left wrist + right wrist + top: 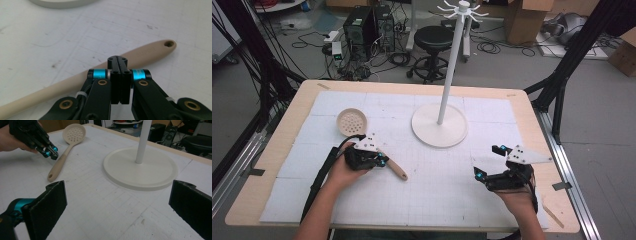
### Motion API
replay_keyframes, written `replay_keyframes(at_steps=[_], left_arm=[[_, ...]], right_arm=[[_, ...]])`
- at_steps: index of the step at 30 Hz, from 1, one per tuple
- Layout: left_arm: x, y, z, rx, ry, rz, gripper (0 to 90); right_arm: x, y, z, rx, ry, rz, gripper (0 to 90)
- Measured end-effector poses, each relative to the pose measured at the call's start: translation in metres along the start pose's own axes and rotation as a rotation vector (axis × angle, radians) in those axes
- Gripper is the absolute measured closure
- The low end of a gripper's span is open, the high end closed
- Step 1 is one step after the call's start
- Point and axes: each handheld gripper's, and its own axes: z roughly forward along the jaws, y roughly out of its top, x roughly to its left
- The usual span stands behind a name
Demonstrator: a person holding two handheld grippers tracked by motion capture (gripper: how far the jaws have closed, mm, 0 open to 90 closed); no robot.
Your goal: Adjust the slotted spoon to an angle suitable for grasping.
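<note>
Hovering over the handle of the slotted spoon (362, 134), left gripper (384, 162) with jaws pressed together on nothing, tips just above the beige handle (seen in the left gripper view (119, 62)). Lying flat on the white mat (432, 185), spoon with perforated bowl toward the far left, handle end pointing toward the table middle, near the rack base (439, 125). Resting apart at the near right, right gripper (487, 162) with jaws spread wide, empty.
</note>
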Motion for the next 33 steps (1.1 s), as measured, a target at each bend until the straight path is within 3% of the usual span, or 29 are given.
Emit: replay_keyframes(at_steps=[2,4,5,7,10,12,17,18,25,29,33], left_arm=[[0.002,0.000,-0.002,-0.007,0.010,-0.015,89.8],[0.014,0.000,-0.007,-0.034,0.054,-0.074,89.8],[0.014,0.000,-0.007,-0.034,0.054,-0.074,89.7],[0.027,-0.001,-0.007,-0.024,0.103,-0.124,89.7],[0.034,-0.002,-0.005,-0.017,0.132,-0.148,89.7],[0.043,-0.001,0.002,0.029,0.173,-0.170,89.7],[0.048,0.001,0.011,0.071,0.200,-0.171,89.7],[0.051,-0.002,0.012,0.079,0.206,-0.191,89.7],[0.047,-0.003,0.006,0.101,0.230,-0.199,89.9],[0.040,-0.011,0.000,0.082,0.222,-0.219,90.0],[0.034,-0.016,-0.006,0.076,0.224,-0.213,90.0]], right_arm=[[0.000,0.000,0.000,0.002,0.000,0.000,0.2],[0.000,0.000,0.001,0.002,0.000,0.000,0.2],[0.001,0.000,0.001,0.006,0.002,0.000,0.2],[0.001,0.000,0.002,0.007,0.004,-0.004,0.2],[0.001,-0.001,0.002,0.007,0.003,-0.004,0.2],[0.001,-0.001,0.002,0.008,0.002,0.001,0.2],[0.001,-0.002,0.003,0.013,0.002,-0.003,0.2],[0.001,-0.002,0.003,0.014,0.006,-0.003,0.2],[0.001,-0.003,0.002,0.014,0.003,-0.001,0.2],[0.001,-0.003,-0.001,0.007,0.002,0.000,0.2],[0.001,-0.003,-0.002,0.008,0.004,0.001,0.3]])
